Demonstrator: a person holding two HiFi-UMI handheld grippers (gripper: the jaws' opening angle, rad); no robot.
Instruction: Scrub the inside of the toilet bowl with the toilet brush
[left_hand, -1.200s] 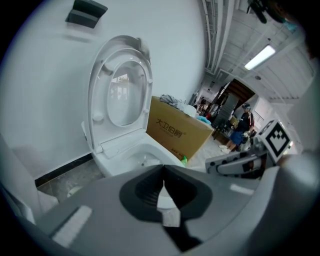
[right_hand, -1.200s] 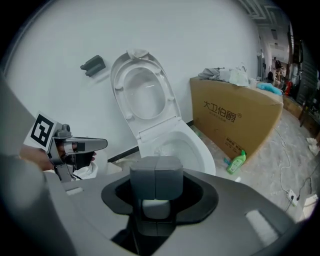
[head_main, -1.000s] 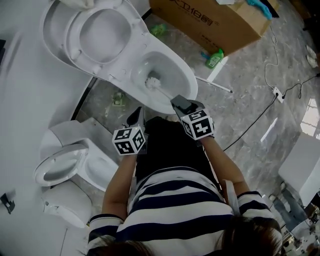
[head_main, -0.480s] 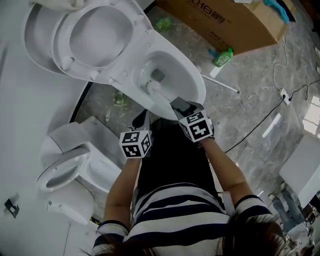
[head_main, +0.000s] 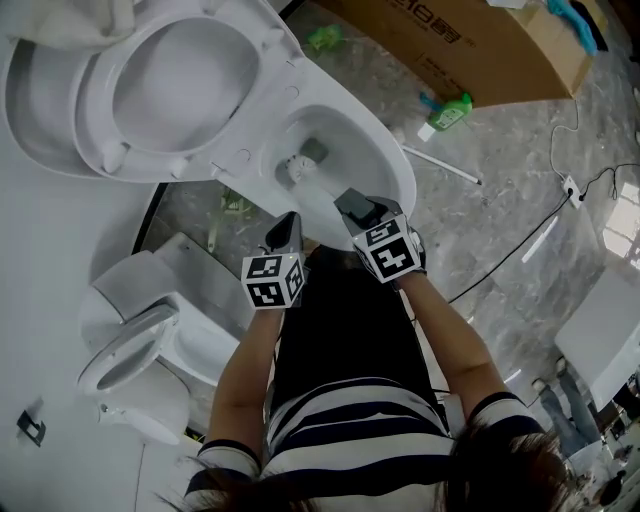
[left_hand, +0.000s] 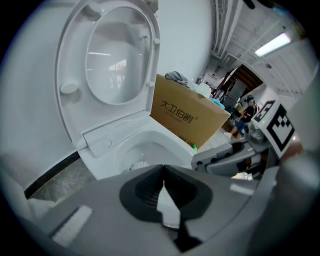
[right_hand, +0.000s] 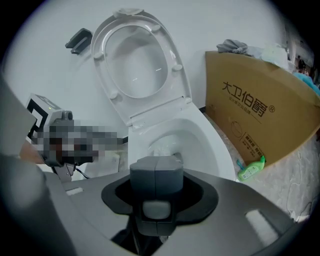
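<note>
Scrub in progress, judged unfinished: right gripper (right_hand: 156, 172) clamps toilet brush (head_main: 293, 169), bristles at left inner wall of toilet bowl (head_main: 388, 168); left gripper (left_hand: 163, 186) closed on nothing, idle nearby.

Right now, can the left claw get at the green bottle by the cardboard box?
Probably not from here. The left claw, shut and empty, sits at the toilet bowl's near rim. The green bottle lies beyond the bowl, and the right claw holding the brush crosses the way.

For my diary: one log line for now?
right tool: shut on toilet brush | brush: inside toilet bowl | left tool: shut, empty
</note>
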